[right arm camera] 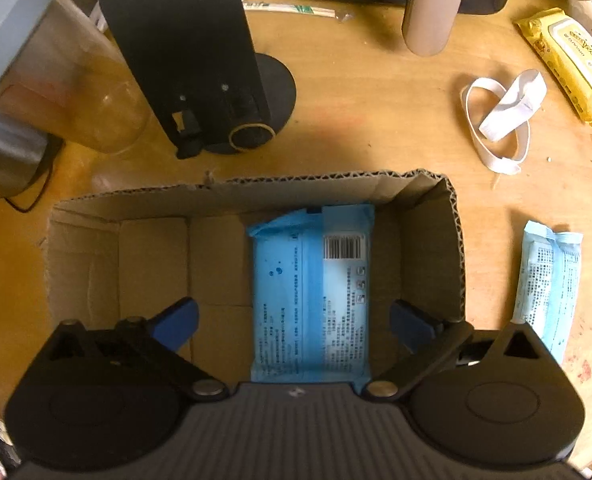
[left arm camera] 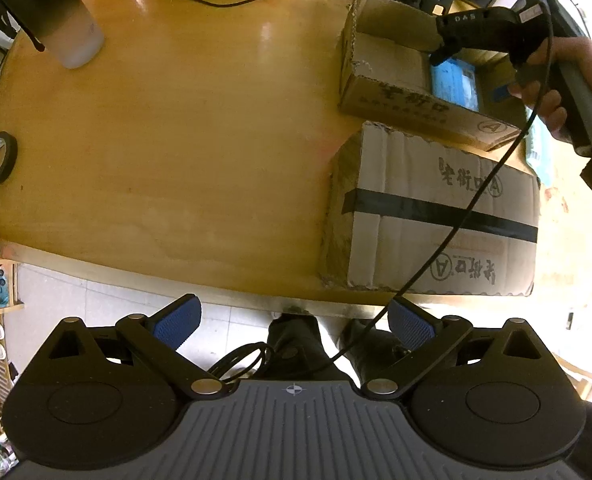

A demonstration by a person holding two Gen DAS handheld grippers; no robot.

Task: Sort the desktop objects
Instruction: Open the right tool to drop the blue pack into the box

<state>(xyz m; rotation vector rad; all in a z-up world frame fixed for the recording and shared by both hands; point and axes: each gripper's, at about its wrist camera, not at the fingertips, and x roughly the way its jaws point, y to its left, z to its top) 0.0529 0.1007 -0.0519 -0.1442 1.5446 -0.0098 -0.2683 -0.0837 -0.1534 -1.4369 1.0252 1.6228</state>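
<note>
Blue wipes pack (right arm camera: 309,296) lies flat on the floor of the open cardboard box (right arm camera: 152,208), toward its right side, barcode face up. I judge it light, soft and squashy with a slick film wrap; best taken across the short width mid-body, not by the crimped end seals, which would slip or fold.

My right gripper (right arm camera: 292,322) hangs over it inside the box, jaws spread wide on either side, pads clear of the pack, nothing held. Left gripper (left arm camera: 294,322) sits off the bench (left arm camera: 176,140) edge, jaws wide open, empty.

A second pale blue pack (right arm camera: 547,284) lies on the bench just right of the box; a yellow pack (right arm camera: 571,60) is further off.

Hidden: the near end of the boxed pack is under the gripper body, and the box's near wall is out of frame. Print on the packs is unreadable. The taped box (left arm camera: 435,216) is shut, contents unknown.
</note>
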